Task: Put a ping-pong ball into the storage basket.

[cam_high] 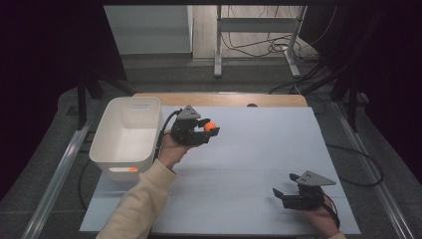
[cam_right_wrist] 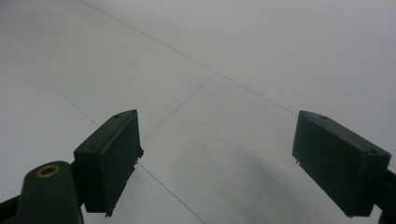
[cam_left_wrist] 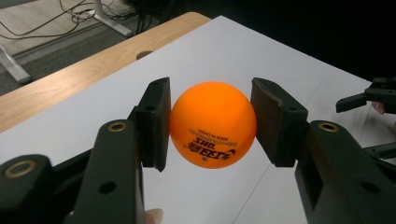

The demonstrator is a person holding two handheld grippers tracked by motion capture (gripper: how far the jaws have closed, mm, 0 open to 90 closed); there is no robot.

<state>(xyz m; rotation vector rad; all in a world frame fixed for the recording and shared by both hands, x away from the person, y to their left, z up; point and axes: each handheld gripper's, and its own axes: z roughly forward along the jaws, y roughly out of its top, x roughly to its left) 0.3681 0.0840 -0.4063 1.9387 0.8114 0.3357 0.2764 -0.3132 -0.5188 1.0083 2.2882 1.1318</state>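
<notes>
Evidently the carrying step is in hand: the left gripper is pinching an orange ball between its two black pads, holding it in the air above the white sheet, just beside the white bin. In the left gripper view the ball is sitting squarely between the pads, touching the left one and seeming to touch the right one, with dark printed lettering showing upside down on its lower face. Something orange is glowing through the bin's near wall low down, possibly another ball already inside, though that cannot be told for sure.

Judging from this, the next move is calling for a swing to the person's left until the ball is hanging over the bin's open top, and only then a spreading of the jaws; letting go too early would probably be sending so light and round a thing rolling off across the sheet.

The right gripper is resting low near the front right of the sheet with its jaws spread wide and nothing between them; its own view is showing bare paper with faint seams.

The ball is looking smooth, hard and matt, a plain sphere. The bin is looking like thin, slightly translucent plastic with rounded corners and tapering walls. The pads are flat, dull rectangular blocks. A wooden table edge is showing beyond the sheet.
</notes>
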